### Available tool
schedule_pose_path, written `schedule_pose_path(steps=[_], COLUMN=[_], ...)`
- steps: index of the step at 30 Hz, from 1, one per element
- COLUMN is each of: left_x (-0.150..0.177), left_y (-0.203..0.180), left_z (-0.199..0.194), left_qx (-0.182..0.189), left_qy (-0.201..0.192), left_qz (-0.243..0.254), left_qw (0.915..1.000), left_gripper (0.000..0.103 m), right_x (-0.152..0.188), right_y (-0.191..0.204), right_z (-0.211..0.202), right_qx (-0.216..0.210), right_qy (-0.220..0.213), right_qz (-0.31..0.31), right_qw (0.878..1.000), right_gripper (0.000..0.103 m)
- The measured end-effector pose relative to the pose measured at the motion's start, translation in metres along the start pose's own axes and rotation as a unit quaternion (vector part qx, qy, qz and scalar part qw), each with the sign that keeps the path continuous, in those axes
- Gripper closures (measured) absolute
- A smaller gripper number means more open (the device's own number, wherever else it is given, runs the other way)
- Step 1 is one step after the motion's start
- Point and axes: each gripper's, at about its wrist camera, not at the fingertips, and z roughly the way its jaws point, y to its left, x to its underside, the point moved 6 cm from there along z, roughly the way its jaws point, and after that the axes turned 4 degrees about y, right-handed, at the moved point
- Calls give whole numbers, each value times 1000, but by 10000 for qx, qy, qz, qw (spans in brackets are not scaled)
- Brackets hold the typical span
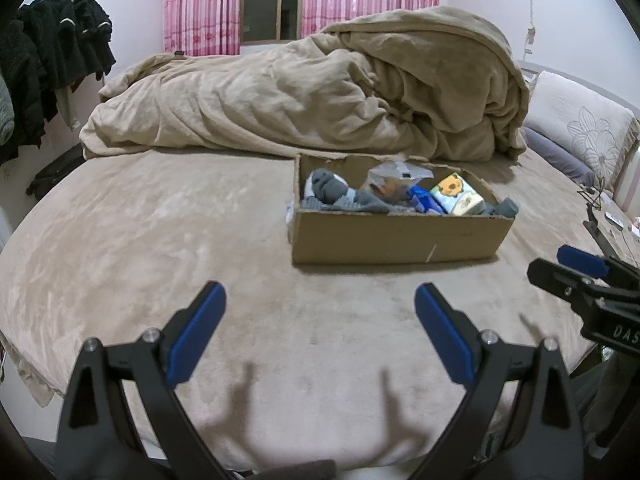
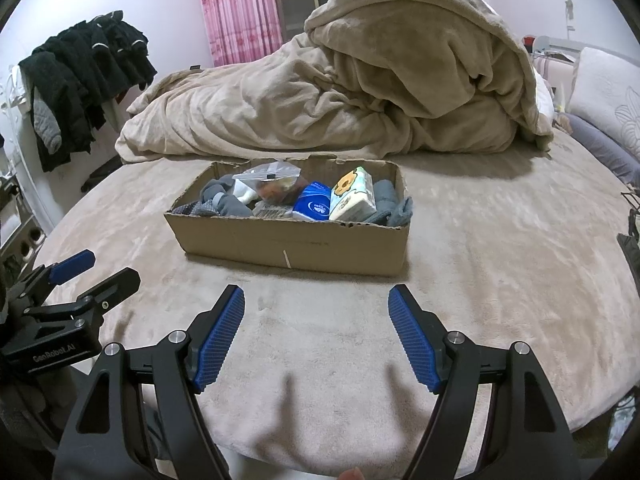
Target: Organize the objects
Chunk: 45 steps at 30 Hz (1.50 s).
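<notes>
Cardboard box [image 2: 296, 240] crammed with socks and packets, both hand-held grippers [image 2: 316, 334] spread, empty.

The left gripper [image 1: 320, 296] is wide open, with nothing between its two blue pads [image 1: 198, 332]. It hangs low over the near edge of the bed. The right gripper [image 2: 316, 298] is wide open too and holds nothing. Its ribbed blue pads [image 2: 414, 340] point forward. The two grippers are side by side, near each other but not touching.
</notes>
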Motion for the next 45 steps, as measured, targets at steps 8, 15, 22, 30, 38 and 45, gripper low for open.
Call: schedule_pose_path(steps=[8,15,22,30,38,45], left_x=[-1,-2,-2,-2,-2,-3], left_y=[0,-2,-2,-2,-4,-3], left_z=[-1,-2,-2,-2,-2,-1], left_qx=[13,15,14,11,32,66], left_qy=[-16,-24,-27,-26,3,-19], left_qz=[9,44,46,46,72,107], left_qw=[10000,10000,10000,10000,10000,9999], left_gripper=[7,7,7,7,7,7], right_x=[0,-1,0,-1,0,-3], right_y=[-1,-2,-2,-2,-2,-2], right_z=[0,0,0,0,0,-1], right_qx=[14,16,14,14,18,6], right_qy=[-6,-9,-10,-12,-13,-16], right_qz=[10,10,8,6,6,-29], right_qw=[10000,10000,10000,10000,10000,10000], right_gripper=[26,26,26,26,26,26])
